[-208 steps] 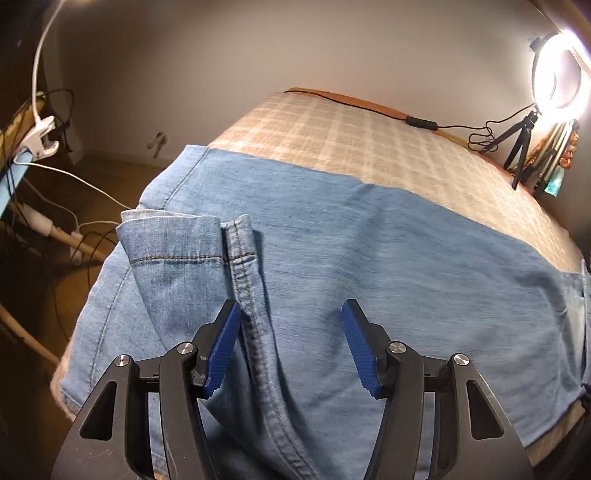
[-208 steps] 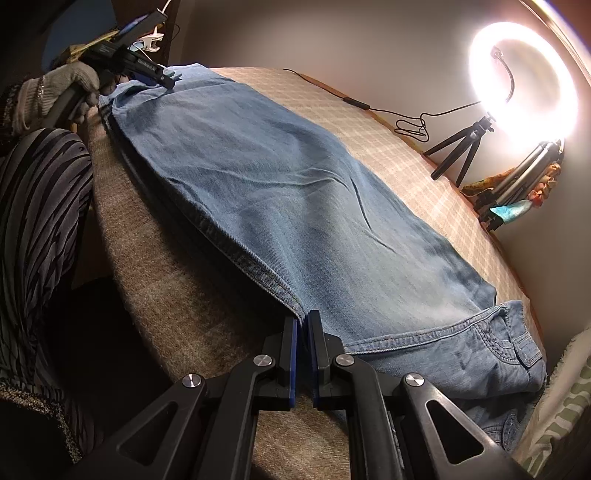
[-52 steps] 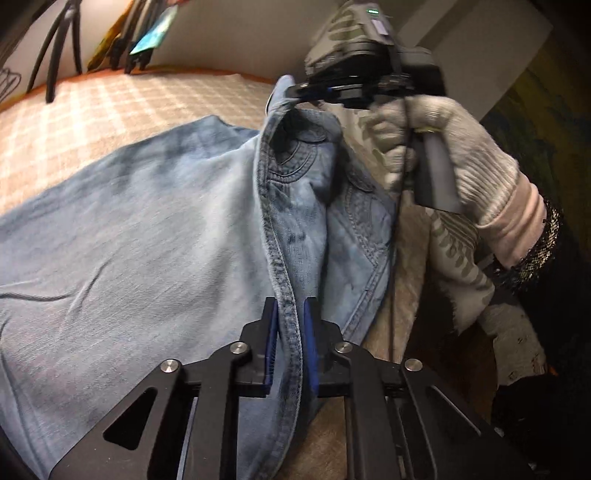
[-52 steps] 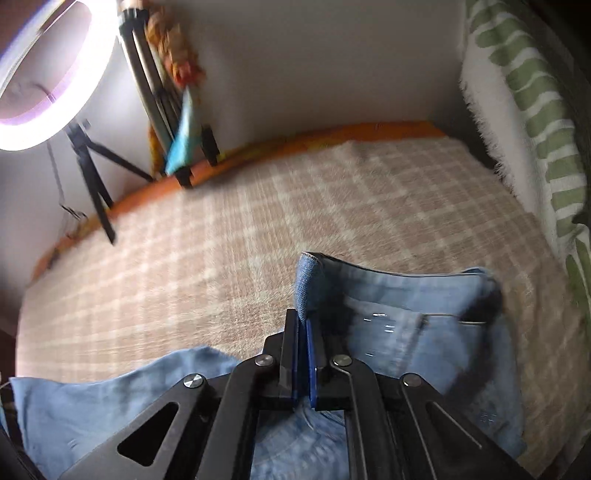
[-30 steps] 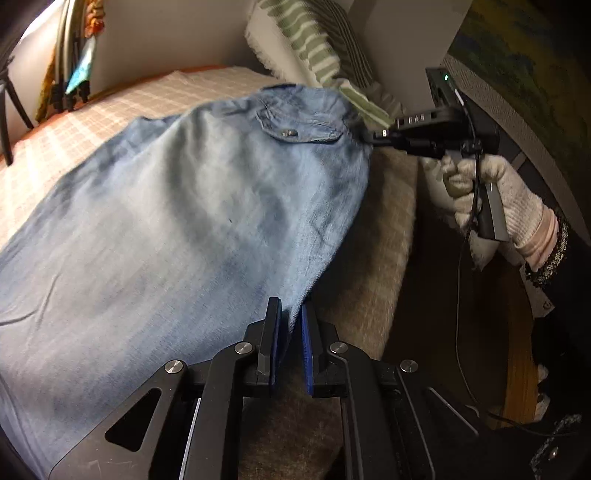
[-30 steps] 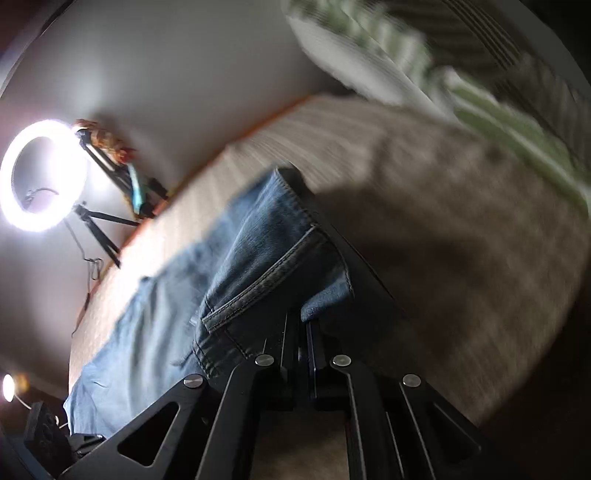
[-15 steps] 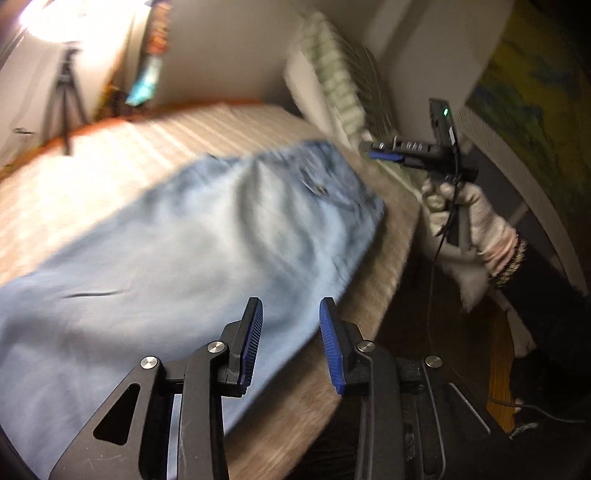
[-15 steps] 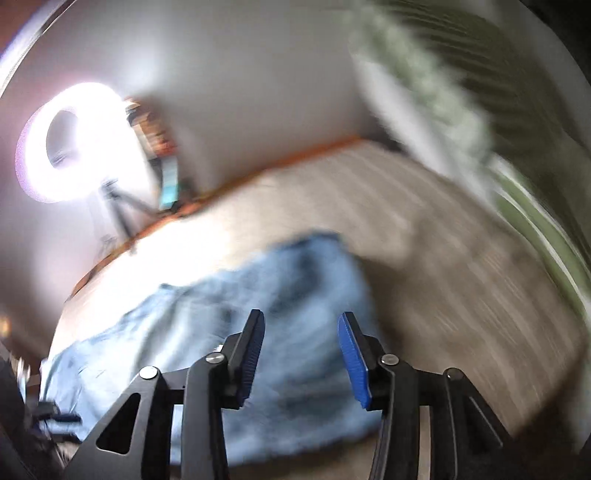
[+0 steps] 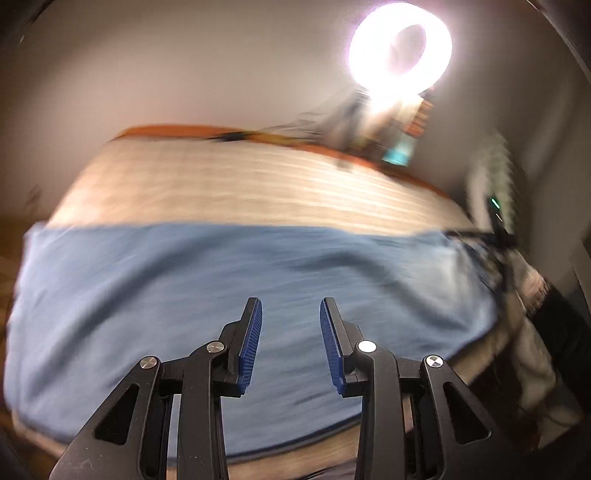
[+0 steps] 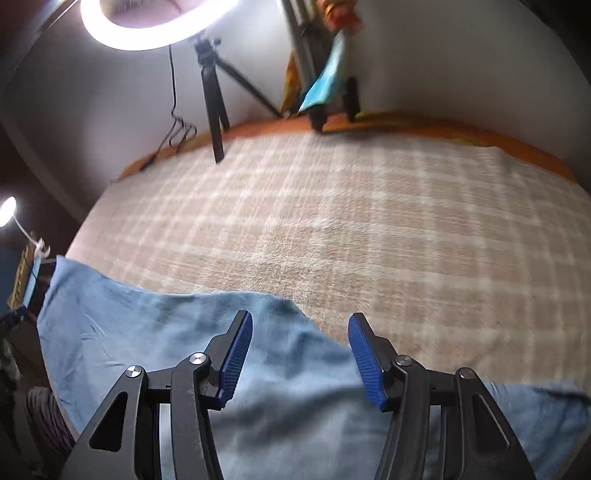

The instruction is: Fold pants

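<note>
The light blue jeans [image 9: 221,277] lie flat in a long band across the near side of the bed; the left wrist view is blurred by motion. My left gripper [image 9: 291,302] hovers over their middle, open, with nothing between its blue pads. In the right wrist view the jeans [image 10: 147,325] fill the lower left. My right gripper [image 10: 301,315] hangs above their far edge, its jaws opening, and no cloth is pinched between them. The right gripper [image 9: 495,229] also shows as a dark blur at the jeans' right end.
A beige checked blanket [image 10: 369,221] covers the bed, bare beyond the jeans. A lit ring light [image 10: 155,22] on a tripod [image 10: 214,92] and other stands line the far wall. A striped pillow [image 9: 495,173] lies at the right end. The bed's near edge drops off below.
Both grippers have let go of the jeans' edge and opened. Both hands have swung away and rolled, so each view now looks across the bed toward the wall. The jeans stay flat.
</note>
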### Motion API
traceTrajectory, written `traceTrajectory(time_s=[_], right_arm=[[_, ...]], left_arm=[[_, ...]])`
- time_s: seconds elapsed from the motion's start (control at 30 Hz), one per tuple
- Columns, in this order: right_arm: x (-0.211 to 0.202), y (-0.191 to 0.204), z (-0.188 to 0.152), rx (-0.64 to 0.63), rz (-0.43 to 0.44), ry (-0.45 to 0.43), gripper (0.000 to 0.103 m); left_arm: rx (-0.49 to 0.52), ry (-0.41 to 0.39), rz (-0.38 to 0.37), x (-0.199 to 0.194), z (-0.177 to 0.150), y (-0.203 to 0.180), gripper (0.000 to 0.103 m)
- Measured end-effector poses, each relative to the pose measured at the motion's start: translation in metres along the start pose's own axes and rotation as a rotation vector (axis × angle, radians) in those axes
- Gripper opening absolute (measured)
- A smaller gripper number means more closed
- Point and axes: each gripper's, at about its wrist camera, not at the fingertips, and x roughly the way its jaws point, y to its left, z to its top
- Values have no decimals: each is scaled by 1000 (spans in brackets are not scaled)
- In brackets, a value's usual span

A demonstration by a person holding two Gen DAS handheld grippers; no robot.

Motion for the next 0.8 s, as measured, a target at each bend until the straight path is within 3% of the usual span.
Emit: traceTrajectory(time_s=[0.07, 0.1, 0.13, 0.2, 0.33, 0.57, 0.63, 0.67, 0.7, 0.73, 0.8], right_arm=[[8, 2, 2, -15, 1, 19, 56], [12, 4, 2, -19, 15, 27, 48], [14, 7, 2, -24, 46, 26, 29], [14, 16, 2, -57, 47, 8, 13], [1, 42, 12, -198, -70, -33, 4], [29, 35, 18, -234, -178, 23, 7], [23, 29, 17, -185, -199, 1, 29], [18, 29, 17, -172, -207, -9, 31], [12, 30, 17, -165, -213, -22, 32], [4, 32, 16, -164, -224, -40, 32], [-14, 39, 12, -141, -232, -78, 37]], left_arm=[[-64, -6, 49, -8, -12, 28, 31], [-96, -7, 68, -8, -17, 41, 31], [-130, -8, 94, -10, -24, 57, 31], [-175, -4, 126, -10, -32, 73, 31], [-274, -18, 139, -11, -45, 102, 31], [-355, -65, 157, -28, -60, 123, 31], [-391, -78, 163, -38, -66, 130, 31], [-413, -84, 164, -44, -70, 135, 31], [-431, -88, 164, -49, -71, 139, 37], [-462, -96, 165, -55, -75, 145, 52], [-524, -141, 153, -73, -86, 156, 57]])
